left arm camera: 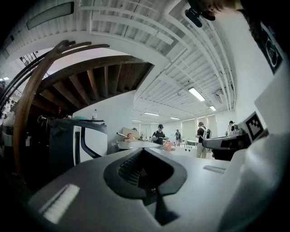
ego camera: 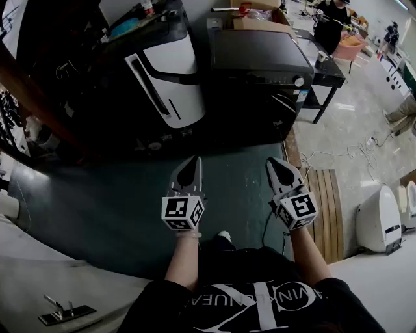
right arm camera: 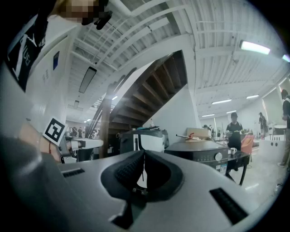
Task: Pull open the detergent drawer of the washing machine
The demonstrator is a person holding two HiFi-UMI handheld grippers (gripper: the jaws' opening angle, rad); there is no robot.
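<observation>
The washing machine [ego camera: 260, 55] is a dark box with a flat lid at the top middle of the head view. A round knob [ego camera: 299, 81] sits at the right end of its front panel. I cannot make out the detergent drawer. My left gripper [ego camera: 193, 162] and right gripper [ego camera: 276, 162] are held side by side, level, well short of the machine. Both are shut with nothing between the jaws. In the right gripper view the machine [right arm camera: 199, 152] stands ahead past the closed right gripper [right arm camera: 144, 152]. The left gripper [left arm camera: 144, 149] faces a white-and-black appliance [left arm camera: 86, 142].
The white-and-black appliance [ego camera: 166, 71] stands left of the washing machine. A black table [ego camera: 328, 68] stands to its right, a slatted wooden board [ego camera: 325, 201] lies on the floor, and a white unit [ego camera: 379, 221] is at far right. Cables trail there. A person [ego camera: 331, 19] stands behind.
</observation>
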